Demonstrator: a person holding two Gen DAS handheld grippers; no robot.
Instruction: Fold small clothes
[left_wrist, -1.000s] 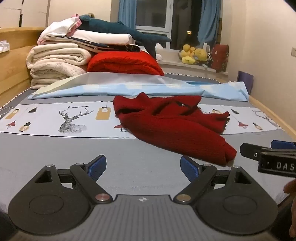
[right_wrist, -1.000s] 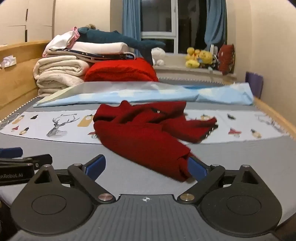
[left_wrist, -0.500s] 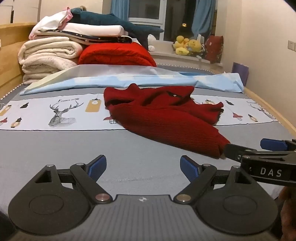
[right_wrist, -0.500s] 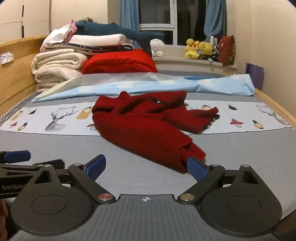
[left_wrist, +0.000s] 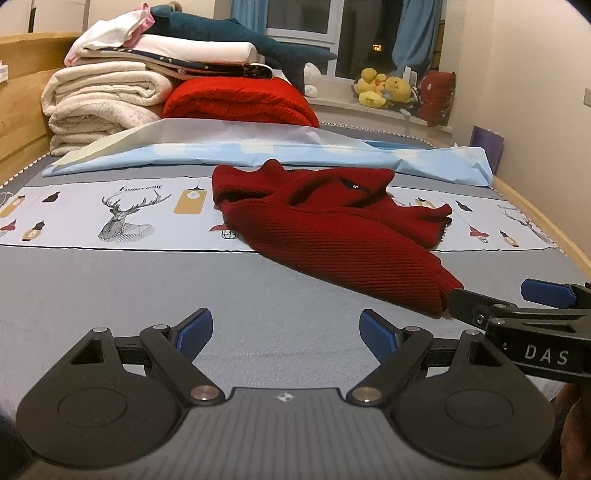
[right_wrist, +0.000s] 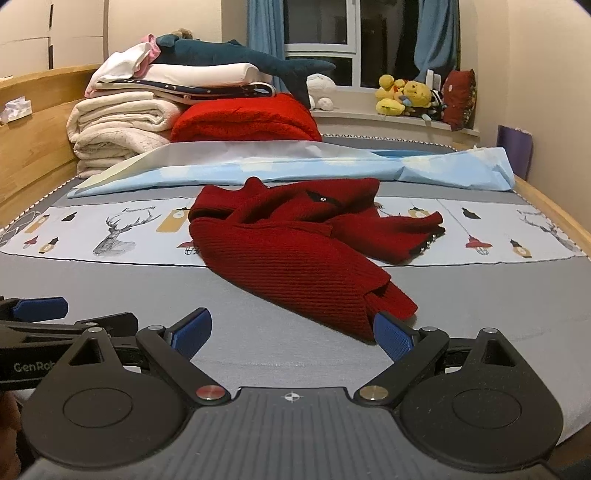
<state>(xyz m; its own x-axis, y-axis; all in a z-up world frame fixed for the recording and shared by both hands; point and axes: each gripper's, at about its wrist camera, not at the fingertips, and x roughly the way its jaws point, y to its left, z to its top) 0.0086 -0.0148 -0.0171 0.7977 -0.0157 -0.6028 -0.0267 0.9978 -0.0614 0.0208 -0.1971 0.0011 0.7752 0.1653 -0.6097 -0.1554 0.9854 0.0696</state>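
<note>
A crumpled dark red knit sweater (left_wrist: 332, 229) (right_wrist: 295, 251) lies on the grey bed sheet (left_wrist: 184, 288), its near sleeve end pointing toward me. My left gripper (left_wrist: 286, 330) stands open over bare sheet, left of that sleeve end. My right gripper (right_wrist: 291, 332) is open too, its right blue pad (right_wrist: 393, 338) just short of the sleeve cuff (right_wrist: 391, 301). In the left wrist view the right gripper (left_wrist: 509, 299) juts in from the right, close to the cuff. The left gripper's fingers (right_wrist: 55, 314) show at the left edge of the right wrist view.
A printed light strip with deer drawings (left_wrist: 125, 218) crosses the bed. Behind it lie a pale blue sheet (left_wrist: 258, 155), a red blanket (left_wrist: 240, 103), stacked cream blankets (left_wrist: 103, 99) and a plush shark (left_wrist: 236, 33). Wooden bed rails (right_wrist: 33, 147) run along both sides. Soft toys (right_wrist: 402, 96) sit on the windowsill.
Both grippers have edged forward and slightly lower toward the sweater's near sleeve. The sweater has not moved and both stay open.
</note>
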